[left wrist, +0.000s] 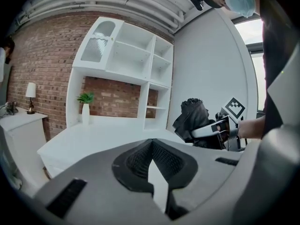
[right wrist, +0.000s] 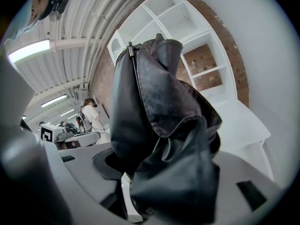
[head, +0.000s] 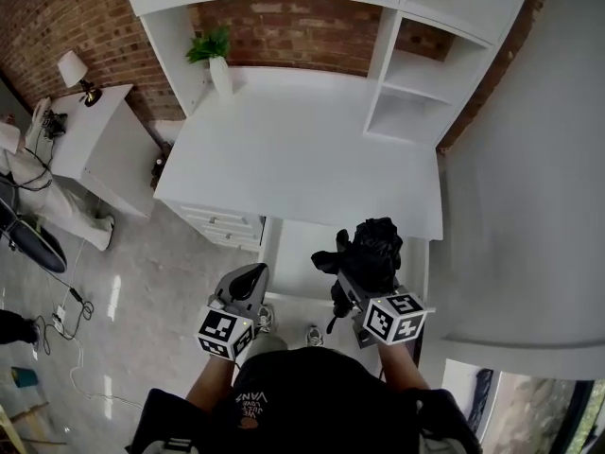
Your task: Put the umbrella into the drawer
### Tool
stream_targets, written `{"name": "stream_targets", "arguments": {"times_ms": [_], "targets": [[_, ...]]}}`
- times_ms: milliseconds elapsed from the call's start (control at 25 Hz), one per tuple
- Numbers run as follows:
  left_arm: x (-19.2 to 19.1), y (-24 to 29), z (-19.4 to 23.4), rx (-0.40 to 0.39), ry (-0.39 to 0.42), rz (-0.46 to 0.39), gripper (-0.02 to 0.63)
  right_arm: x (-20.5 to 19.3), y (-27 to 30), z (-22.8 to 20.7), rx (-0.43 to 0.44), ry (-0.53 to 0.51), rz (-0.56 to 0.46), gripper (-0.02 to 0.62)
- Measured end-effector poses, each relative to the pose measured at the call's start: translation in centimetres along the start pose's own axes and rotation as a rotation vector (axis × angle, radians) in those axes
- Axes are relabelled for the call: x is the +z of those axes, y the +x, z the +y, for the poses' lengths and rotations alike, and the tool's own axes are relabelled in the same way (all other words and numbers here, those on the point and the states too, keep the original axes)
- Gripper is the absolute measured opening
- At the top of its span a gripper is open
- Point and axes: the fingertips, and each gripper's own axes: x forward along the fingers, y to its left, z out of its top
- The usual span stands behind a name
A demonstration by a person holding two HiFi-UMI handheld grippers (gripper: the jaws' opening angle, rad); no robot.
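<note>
Against the brick wall [head: 302, 31] stands a white desk [head: 302, 159] with open shelves [head: 406, 93] on its right and a small plant [head: 210, 45] in a white vase at the back. From where I stand the person faces the desk's front edge, a gripper in each hand. The right gripper [head: 364, 291] has its jaws clamped on the umbrella [head: 373, 249], a black folding one with its fabric bunched and loose. It rides up out of the jaws, held in the air just above what looks like a pulled-out drawer [head: 307, 253] under the desk's front. The grip sits low on the bundle, I would say so that the floppy cloth stays gathered and the free end can go down into the drawer first. The left gripper [head: 253, 272] is alongside to the left, near the drawer's left edge. Its jaws are pressed together at the tips with nothing between them, and it touches nothing. My guess is that it waits there to push the drawer closed or steady it once the umbrella is in. The umbrella is not yet inside. The next move needs it lowered clear of the drawer's front wall, and the slack folds could catch on that edge.
</note>
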Motion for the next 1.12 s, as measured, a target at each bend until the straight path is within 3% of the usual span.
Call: {"name": "stream_targets", "arguments": {"times_ms": [200,520,1120], "targets": [[0.8,1.6,2.9,-0.076,0.027,0.015,0.006,-0.7,3.0,-0.6,-0.080,0.140,-0.040,0.244],[1.2,2.8,7.1,-0.171,0.060,0.043,0.006,-4.5,8.1,-2.1,-0.173,0.506,-0.126,0.244],[-0.4,3.5,11.4,-0.243,0.080,0.101,0.006,-10.3,13.2,-6.4,-0.352,0.938,-0.226,0.244]]}}
